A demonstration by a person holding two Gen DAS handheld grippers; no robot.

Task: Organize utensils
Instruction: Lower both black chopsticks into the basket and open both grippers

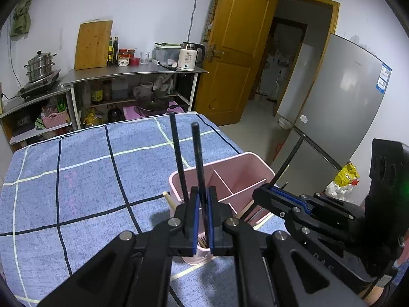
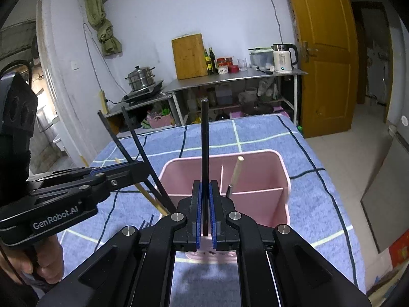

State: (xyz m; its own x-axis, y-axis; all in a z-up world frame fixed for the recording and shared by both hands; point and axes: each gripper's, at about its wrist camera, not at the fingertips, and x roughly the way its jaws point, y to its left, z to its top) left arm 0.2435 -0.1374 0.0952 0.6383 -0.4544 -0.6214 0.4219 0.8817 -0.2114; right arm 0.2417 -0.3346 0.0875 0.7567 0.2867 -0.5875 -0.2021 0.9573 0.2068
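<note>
A pink utensil holder [image 1: 255,162] [image 2: 282,176] with inner dividers stands on the blue checked tablecloth [image 1: 89,179]. My left gripper [image 1: 203,192] [image 2: 144,167] is shut on a black chopstick [image 1: 197,158], whose lower end reaches down into the holder's near compartment. A second black chopstick [image 1: 177,151] runs close beside its left finger; I cannot tell if it is held. My right gripper [image 2: 204,186] [image 1: 265,188] is shut on another black chopstick [image 2: 204,140], upright over the holder. A wooden chopstick [image 2: 236,171] leans inside the holder.
Another wooden stick [image 2: 153,200] pokes out at the holder's left side, and dark fork tines [image 2: 147,223] show beside it. Steel shelves [image 1: 133,73] with kitchenware stand beyond the table, a fridge [image 1: 345,97] to the right. A hand [image 2: 38,263] holds the left gripper's handle.
</note>
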